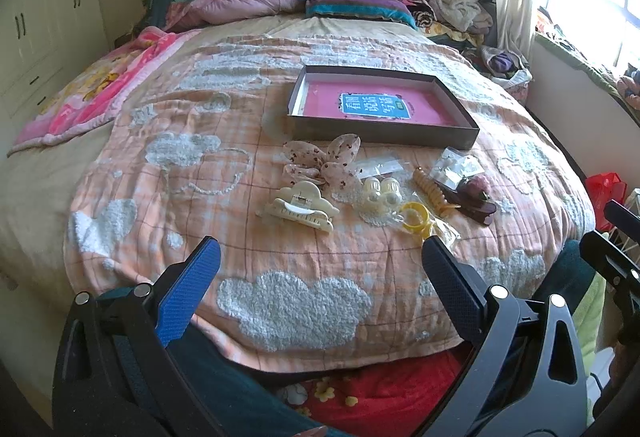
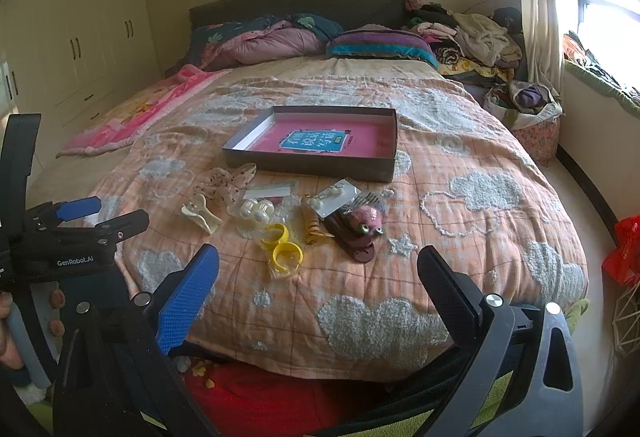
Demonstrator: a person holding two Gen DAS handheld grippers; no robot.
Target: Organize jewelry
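Both hand-held grippers, left [image 1: 320,253] and right [image 2: 318,261], are hovering open and empty; all accessories are lying outside the box [image 2: 308,161], so sorting is not yet starting.

bare quilt [image 1: 312,261] before clustered accessories [image 1: 372,189]

A shallow grey box [image 2: 312,165] with a pink floor and a blue label lies open on the bed, far of the accessories. Just near it, at the left, lies a spotted fabric bow [image 2: 228,183]. Nearer lies a cream claw clip [image 2: 201,218], on its side. Right of that sit cream round pieces [image 2: 256,215], then two yellow rings [image 2: 282,247], a ribbed tan clip [image 2: 312,227], and a dark brown clip with a pink ornament [image 2: 358,233]. Small clear packets [image 2: 336,197] lie between these and the box.
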